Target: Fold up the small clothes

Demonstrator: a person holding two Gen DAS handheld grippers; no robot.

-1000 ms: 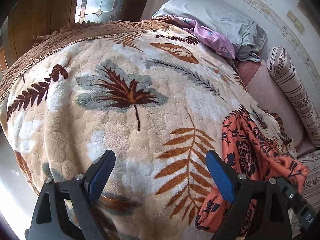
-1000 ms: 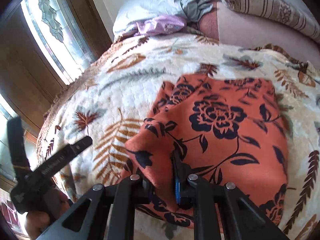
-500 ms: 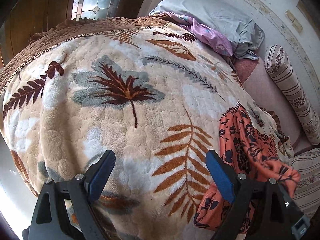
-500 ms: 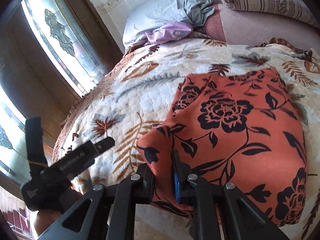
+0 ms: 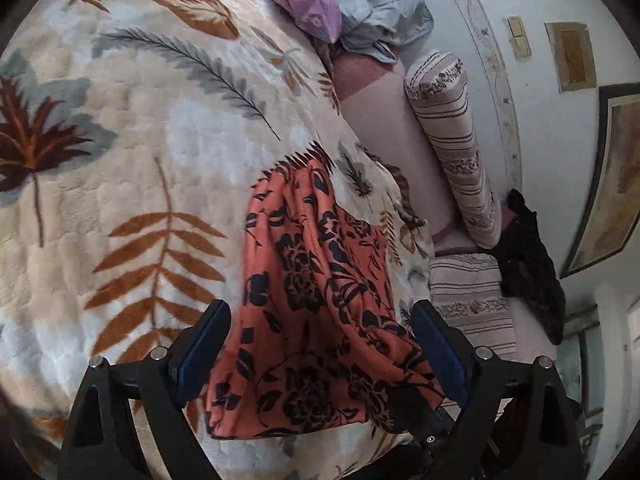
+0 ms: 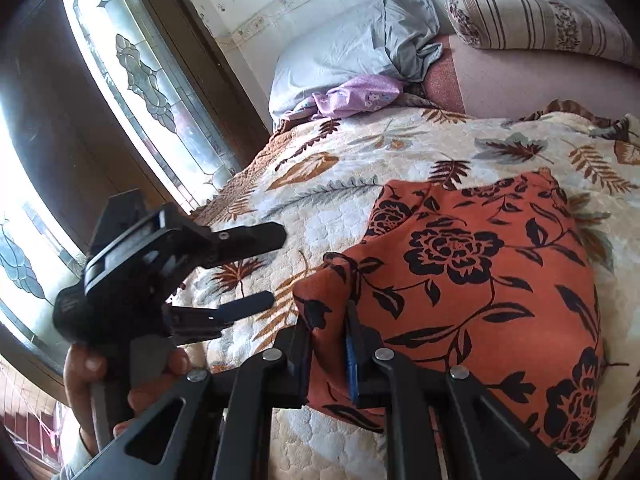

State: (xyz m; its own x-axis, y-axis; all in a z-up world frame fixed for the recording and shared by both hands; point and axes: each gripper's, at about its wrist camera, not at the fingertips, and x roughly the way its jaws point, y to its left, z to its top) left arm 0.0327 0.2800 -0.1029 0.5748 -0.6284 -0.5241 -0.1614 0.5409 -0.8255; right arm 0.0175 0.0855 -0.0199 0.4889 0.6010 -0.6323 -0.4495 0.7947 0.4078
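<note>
An orange garment with black flowers (image 6: 480, 280) lies on the leaf-print blanket (image 6: 340, 216). My right gripper (image 6: 328, 354) is shut on the garment's near left corner, which is lifted into a fold. In the left wrist view the same garment (image 5: 312, 300) hangs in ridges down the bed's edge. My left gripper (image 5: 320, 344) is open, its blue pads standing wide on either side of the cloth without touching it. The right wrist view shows the left gripper (image 6: 260, 270) open just left of the held corner, with a hand (image 6: 100, 380) on its handle.
A grey pillow (image 5: 372, 0) and a purple cloth (image 5: 304, 4) lie at the head of the bed. A striped bolster (image 5: 452, 140) and a dark cloth (image 5: 528, 264) lie along the wall side. A glazed wooden door (image 6: 140, 80) stands beyond the bed's left edge.
My left gripper has swung right, from over bare blanket to facing the orange garment, and has come closer to the right gripper. The right gripper has kept its grip on the corner and shifted a little.
</note>
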